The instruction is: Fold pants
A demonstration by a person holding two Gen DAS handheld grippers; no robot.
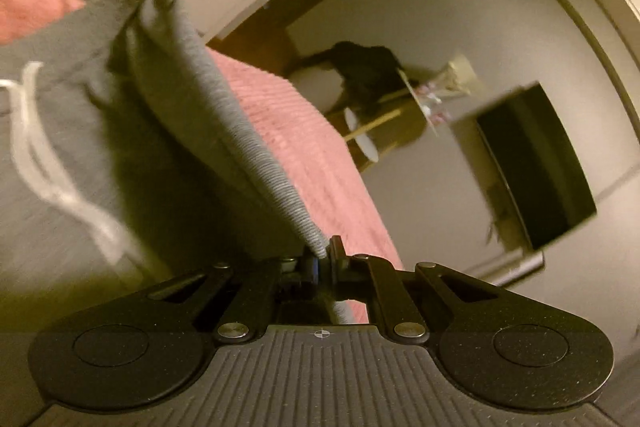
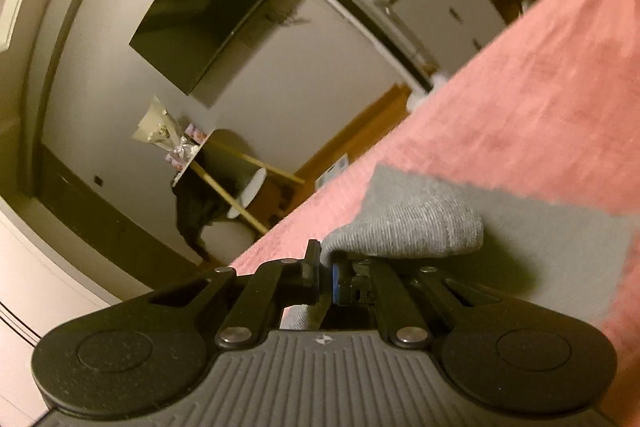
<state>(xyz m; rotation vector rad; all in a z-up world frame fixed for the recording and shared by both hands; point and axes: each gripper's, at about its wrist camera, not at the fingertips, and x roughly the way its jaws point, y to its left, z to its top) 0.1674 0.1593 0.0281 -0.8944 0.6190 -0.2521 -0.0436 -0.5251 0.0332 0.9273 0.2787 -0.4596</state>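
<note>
Grey sweatpants [image 1: 80, 131] with a white drawstring [image 1: 36, 147] lie on a pink blanket. My left gripper [image 1: 322, 259] is shut on the ribbed waistband [image 1: 224, 131], which stretches taut up and away to the upper left. In the right wrist view my right gripper [image 2: 326, 269] is shut on a bunched ribbed edge of the grey pants [image 2: 412, 227], lifted off the blanket. More grey cloth [image 2: 560, 251] runs off to the right beneath it.
The pink blanket [image 2: 540, 87] covers the bed, whose edge runs diagonally in both views. Beyond it stand a small round table [image 1: 416, 99] with a dark garment and a wrapped bouquet, a wall-mounted dark screen [image 2: 208, 15], and a grey drawer unit [image 2: 452, 19].
</note>
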